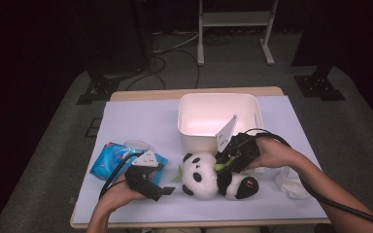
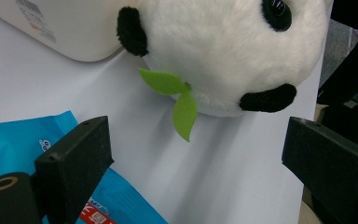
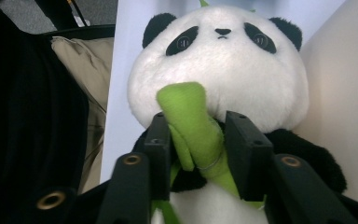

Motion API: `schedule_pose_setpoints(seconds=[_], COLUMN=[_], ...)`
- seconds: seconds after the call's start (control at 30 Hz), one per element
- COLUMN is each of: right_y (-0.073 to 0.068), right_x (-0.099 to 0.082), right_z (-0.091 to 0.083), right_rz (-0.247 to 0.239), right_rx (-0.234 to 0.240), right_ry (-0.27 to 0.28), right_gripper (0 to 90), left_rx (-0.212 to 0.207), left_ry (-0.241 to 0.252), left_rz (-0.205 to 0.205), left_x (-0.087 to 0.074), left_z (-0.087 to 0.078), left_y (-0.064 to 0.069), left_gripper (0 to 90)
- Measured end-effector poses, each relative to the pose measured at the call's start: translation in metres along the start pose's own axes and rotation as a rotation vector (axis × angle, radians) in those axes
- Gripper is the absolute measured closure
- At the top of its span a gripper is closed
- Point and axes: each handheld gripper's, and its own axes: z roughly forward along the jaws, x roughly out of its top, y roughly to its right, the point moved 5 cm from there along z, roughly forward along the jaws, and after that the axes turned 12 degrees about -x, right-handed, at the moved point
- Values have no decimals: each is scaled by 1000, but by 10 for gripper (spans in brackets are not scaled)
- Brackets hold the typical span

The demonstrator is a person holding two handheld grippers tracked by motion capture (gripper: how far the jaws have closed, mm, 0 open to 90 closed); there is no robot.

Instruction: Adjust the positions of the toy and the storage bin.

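Clearance around the plush panda [image 1: 205, 175]

Your left side is hemmed by the blue packet [image 1: 108, 160]; the white bin [image 1: 194, 137] stands just behind the panda, a crumpled white cloth [image 1: 291, 183] lies right; the mat's [image 1: 141, 121] far-left stretch gives passage.

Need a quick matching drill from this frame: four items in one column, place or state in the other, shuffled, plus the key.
Items:
1. panda
2. bin
3. blue pack
4. left gripper

Places or states:
A. jaws open, nothing between them
B. lying on the table, in front of the bin
C. at the table's left, beside the left hand
D. white, behind the panda

Pairs: 1-B, 2-D, 3-C, 4-A
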Motion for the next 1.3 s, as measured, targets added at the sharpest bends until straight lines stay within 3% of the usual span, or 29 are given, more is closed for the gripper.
schedule_pose_setpoints(seconds=[0.27, 0.87, 1.1, 1.3], right_y=[3, 11, 9, 11], right_x=[3, 9, 14, 20], right_z=[0, -7, -19, -33], right_rz=[-14, -21, -25, -31], right_rx=[-8, 12, 33, 23], right_ry=[0, -1, 23, 41], right_gripper=[722, 741, 742, 744], left_rx=[4, 10, 14, 21], left_ry=[13, 31, 33, 43], left_rz=[-11, -25, -24, -29], left_x=[-1, -5, -5, -6], left_z=[-2, -7, -9, -13], left_y=[-1, -5, -5, -6], left_gripper=[76, 76, 76, 76])
